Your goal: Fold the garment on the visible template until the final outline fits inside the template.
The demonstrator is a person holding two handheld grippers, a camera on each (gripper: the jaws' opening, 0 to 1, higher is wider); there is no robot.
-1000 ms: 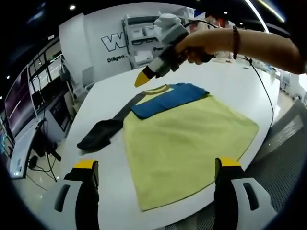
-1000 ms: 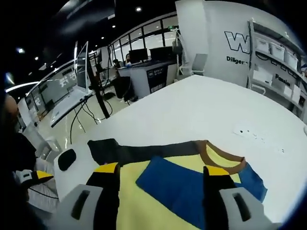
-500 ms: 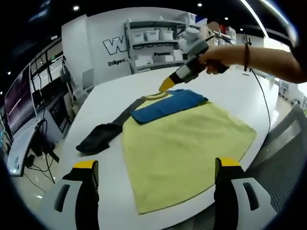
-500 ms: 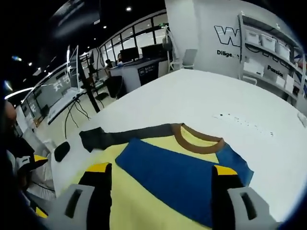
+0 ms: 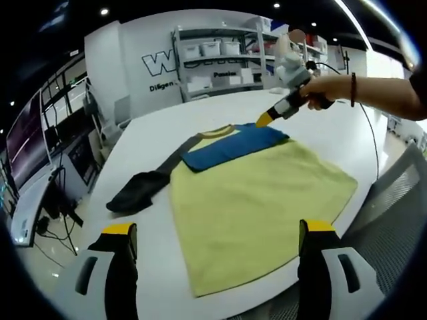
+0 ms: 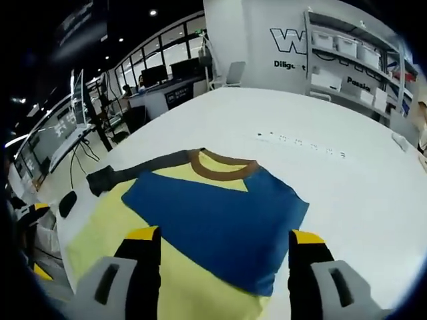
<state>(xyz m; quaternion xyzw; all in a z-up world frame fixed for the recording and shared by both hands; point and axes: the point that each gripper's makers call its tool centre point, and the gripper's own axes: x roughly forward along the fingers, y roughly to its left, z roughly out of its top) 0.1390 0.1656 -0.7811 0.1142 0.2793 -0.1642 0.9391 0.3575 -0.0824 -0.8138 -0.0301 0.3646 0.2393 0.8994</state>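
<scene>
A yellow shirt [image 5: 260,200] lies flat on the white table [image 5: 320,127], brown collar [image 5: 217,131] at the far end. Its blue sleeve [image 5: 233,143] is folded across the chest. The dark grey sleeve [image 5: 143,187] stretches out to the left. My left gripper [image 5: 219,230] is open, low over the hem at the near table edge, holding nothing. In the left gripper view my right gripper [image 5: 267,119], held by a hand, hovers just beyond the blue sleeve's far right end. In its own view the right gripper [image 6: 223,237] is open above the blue sleeve [image 6: 213,220], with the collar [image 6: 223,167] ahead.
A mesh chair [image 5: 393,200] stands at the table's right edge. A cable [image 5: 370,133] trails from the right hand. Small dark marks [image 6: 300,141] dot the table beyond the collar. Shelves with bins [image 5: 213,60] line the back wall; desks with monitors [image 5: 40,140] stand to the left.
The right gripper has travelled rightward from the collar to the blue sleeve's far end. The shirt and my left gripper have stayed put.
</scene>
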